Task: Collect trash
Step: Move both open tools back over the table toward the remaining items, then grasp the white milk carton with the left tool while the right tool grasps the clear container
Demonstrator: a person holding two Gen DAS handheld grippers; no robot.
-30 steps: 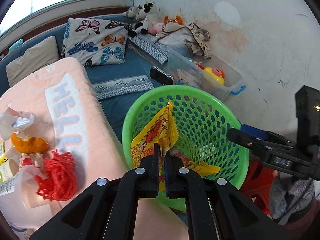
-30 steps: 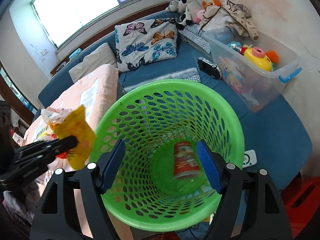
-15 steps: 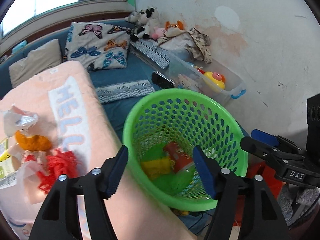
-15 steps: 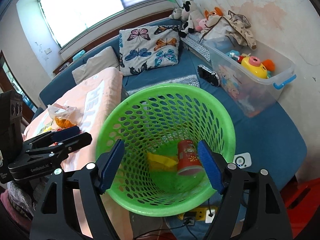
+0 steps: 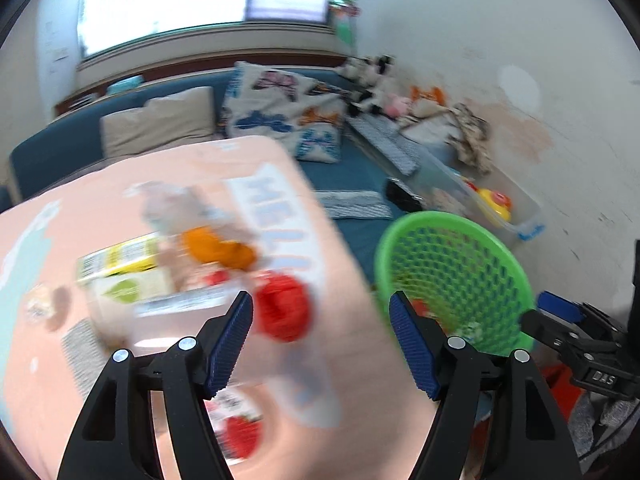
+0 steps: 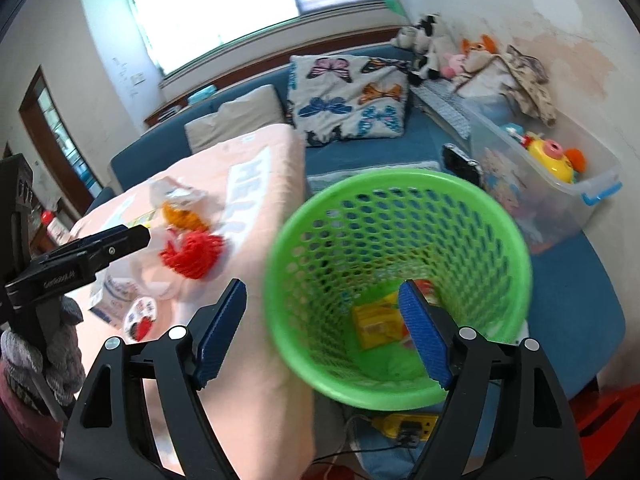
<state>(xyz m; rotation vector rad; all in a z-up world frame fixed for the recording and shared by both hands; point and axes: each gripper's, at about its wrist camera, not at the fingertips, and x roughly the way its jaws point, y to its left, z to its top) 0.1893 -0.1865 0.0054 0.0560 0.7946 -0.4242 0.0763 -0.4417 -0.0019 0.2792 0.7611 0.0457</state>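
Left gripper (image 5: pixel 320 338) empty, jaws spread wide, nothing between pads, aimed down at pink blanket (image 5: pixel 100 208). Right gripper (image 6: pixel 322 330) also empty, jaws opening, straddling near rim of green basket (image 6: pixel 280 240) without touching, judging by clear gap either side. Basket standing upright just off blanket's right edge, already holding yellow wrapper (image 6: pixel 376 326) and something red partly hidden behind right finger. Remaining trash heaped on blanket: red fuzzy clump (image 5: pixel 282 308) closest, right ahead of left gripper and slightly left of its centreline, almost level with left fingertip; orange piece (image 5: pixel 218 246) beyond it; yellow-green carton (image 5: pixel 120 268) further left; crumpled clear plastic (image 5: pixel 172 204) at far end; small round red-and-white lid-like item (image 6: pixel 140 320) at near edge. Heavy motion blur in left view, so exact outlines and contacts among pile items unclear. Key relation: pile lying forward and left of left gripper, well left of right gripper, basket to right of pile. Left hand clearly nearer, probably the one to pick next. Red clump roundish, no real long axis, so no wrist roll likely needed; carton's long side running roughly left-right across left view, likely needing jaws across its short side. Carry afterwards: rightward over blanket edge to basket mouth.
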